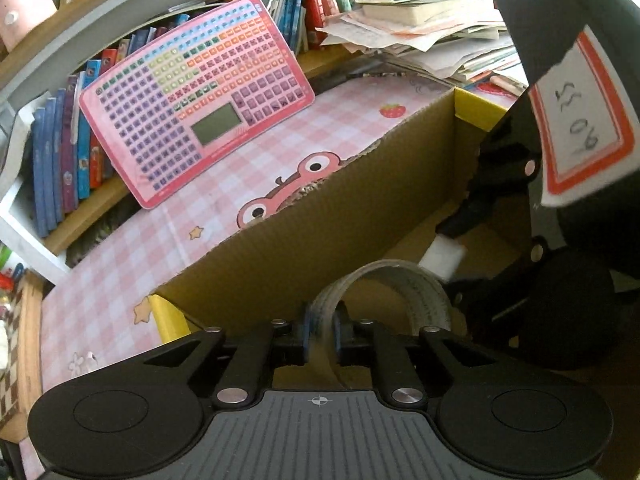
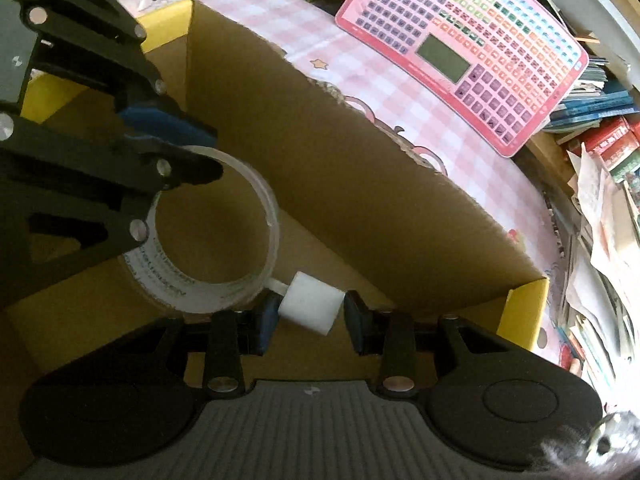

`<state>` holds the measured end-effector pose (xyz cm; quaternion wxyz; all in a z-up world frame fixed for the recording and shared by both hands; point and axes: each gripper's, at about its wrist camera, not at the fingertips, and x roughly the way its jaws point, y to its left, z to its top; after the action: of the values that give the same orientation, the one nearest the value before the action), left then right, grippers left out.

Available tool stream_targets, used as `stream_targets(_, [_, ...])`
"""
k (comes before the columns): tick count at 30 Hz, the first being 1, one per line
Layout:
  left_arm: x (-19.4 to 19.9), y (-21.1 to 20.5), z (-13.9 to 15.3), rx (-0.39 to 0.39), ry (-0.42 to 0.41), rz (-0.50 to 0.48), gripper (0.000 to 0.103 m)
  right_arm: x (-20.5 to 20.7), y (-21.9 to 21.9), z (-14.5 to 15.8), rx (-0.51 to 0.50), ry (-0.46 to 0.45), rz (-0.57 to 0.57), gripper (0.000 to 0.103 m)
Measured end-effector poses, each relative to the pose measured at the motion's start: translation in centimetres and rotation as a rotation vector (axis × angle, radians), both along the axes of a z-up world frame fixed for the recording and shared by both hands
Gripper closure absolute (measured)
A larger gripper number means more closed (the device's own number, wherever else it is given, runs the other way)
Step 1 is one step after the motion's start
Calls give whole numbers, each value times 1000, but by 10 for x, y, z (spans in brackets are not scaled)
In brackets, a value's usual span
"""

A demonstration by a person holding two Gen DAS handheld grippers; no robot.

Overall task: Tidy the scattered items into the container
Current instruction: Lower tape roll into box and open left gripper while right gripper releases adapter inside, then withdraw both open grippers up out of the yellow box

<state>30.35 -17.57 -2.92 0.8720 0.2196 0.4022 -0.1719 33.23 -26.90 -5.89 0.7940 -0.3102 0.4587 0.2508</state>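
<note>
A cardboard box (image 1: 320,232) with yellow outer corners stands open on the table, and both grippers reach down into it. A roll of clear tape (image 2: 212,232) rests on the box floor. My left gripper (image 1: 323,336) straddles the roll's wall with its jaws slightly apart, open. Right beside the roll lies a small white block (image 2: 310,306). My right gripper (image 2: 310,320) has that block between its blue pads, with a small gap on each side, so it is open. In the left wrist view the white block (image 1: 442,258) shows just beyond the tape roll (image 1: 400,292).
A pink button tablet (image 1: 196,96) leans against a low bookshelf behind the box, on a pink checked tablecloth (image 1: 120,280). A loose heap of papers and books (image 1: 432,36) sits at the far right of the table. The box wall (image 2: 360,184) rises close to both grippers.
</note>
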Motion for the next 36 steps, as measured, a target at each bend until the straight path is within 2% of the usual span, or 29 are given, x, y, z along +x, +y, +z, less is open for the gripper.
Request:
stream_targets(2, [0,0,1,-7,-2,4,76,2,2,2,4,-8,6,53])
stream_targets(3, [-2,1,2,-12,-3,2,67,2,2,3,7,-9,4,53])
stream_targets(5, [-7,1,4,-14,-16,1,42,-1,1,8,18,-16,-1,53])
stream_targets(8, [-17,2,14,-22,-62,3,27,-7,-4,17,36,-37,-11,49])
stream_targets(12, [-31,10,31,-76,-109,33,21,-22,-15,33,90,-72,-45,44])
stream_targets(14, [-39,15,40,-99,-132,49,17,-31,-22,45,134,-118,-80,43])
stream_targets(18, [-60,26,58,-152,-177,82,16,-50,-34,70,225,-179,-150,43])
stream_targets(24, [-93,44,77,-222,-215,136,12,-86,-45,99,326,-235,-189,43])
stream_targets(28, [-114,55,84,-261,-233,182,11,-110,-50,110,381,-261,-211,43])
stream_targets(33, [-136,72,89,-343,-239,288,11,-143,-57,118,454,-337,-262,43])
stream_targets(36, [-155,79,90,-365,-259,338,11,-164,-60,120,482,-383,-299,41])
